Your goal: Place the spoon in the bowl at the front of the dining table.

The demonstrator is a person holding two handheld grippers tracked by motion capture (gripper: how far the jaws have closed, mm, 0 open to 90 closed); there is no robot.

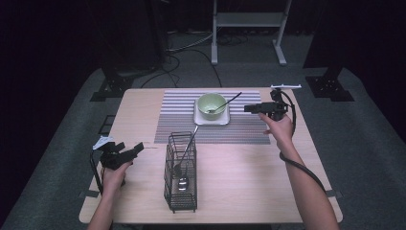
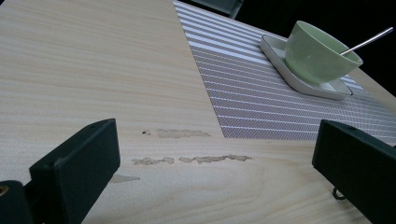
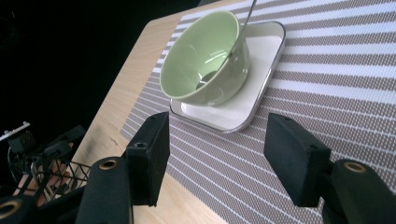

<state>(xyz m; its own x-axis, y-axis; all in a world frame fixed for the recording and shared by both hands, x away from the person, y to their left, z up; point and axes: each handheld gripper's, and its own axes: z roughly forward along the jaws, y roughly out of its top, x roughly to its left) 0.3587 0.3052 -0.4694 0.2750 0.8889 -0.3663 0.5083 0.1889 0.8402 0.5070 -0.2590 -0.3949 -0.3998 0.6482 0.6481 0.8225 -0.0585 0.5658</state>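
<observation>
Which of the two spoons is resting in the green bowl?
The spoon whose handle leans over the bowl rim; the other spoon stands in the wire caddy.

A pale green bowl (image 1: 211,104) sits on a white square plate (image 1: 211,118), which lies on a placemat (image 1: 177,115) striped grey and white. The table (image 1: 249,177) is light wood grain. The wire basket (image 1: 181,172) near the front is black, as are both grippers.

Overhead and close views sharing bowl (image 1: 211,104)

Spoon (image 1: 224,104) leaned in pale green bowl (image 1: 211,104), handle up toward the right; bowl sat upright on white square plate (image 1: 211,119).
</observation>
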